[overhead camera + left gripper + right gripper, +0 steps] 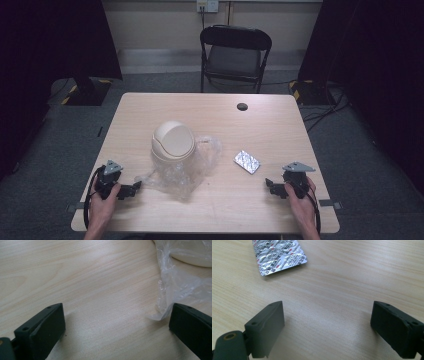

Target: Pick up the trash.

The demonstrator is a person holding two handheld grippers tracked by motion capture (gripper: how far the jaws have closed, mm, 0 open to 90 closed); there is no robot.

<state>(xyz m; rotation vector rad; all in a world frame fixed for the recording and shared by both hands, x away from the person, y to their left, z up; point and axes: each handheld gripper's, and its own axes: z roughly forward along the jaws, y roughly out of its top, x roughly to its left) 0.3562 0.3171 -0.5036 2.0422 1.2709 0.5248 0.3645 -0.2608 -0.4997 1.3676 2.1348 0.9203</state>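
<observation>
Our left gripper (136, 188) sits at the near left of the table (260, 125), jaws spread wide with nothing between them; our right gripper (269, 185) sits at the near right, equally wide and empty. Both rest low over the wood, held by our hands (102, 200).

Between them lie a cream bin (173, 140) with a domed swing lid, standing on a crumpled clear bag (182, 175), and a silver blister pack (247, 161) just right of the bag — apart from it.

The right gripper view brings the blister pack (278, 255) close: its foil carries rows of small dark print with red marks, too fine for us to read. From above, that foil is plain silver. The left gripper view shows the bag's edge (162, 312) almost touching our right-hand jaw, and the bin's base (192, 257) behind the film.

The high view adds a black folding chair (235, 55) beyond the table and a dark cable hole (242, 106) near the far edge.
</observation>
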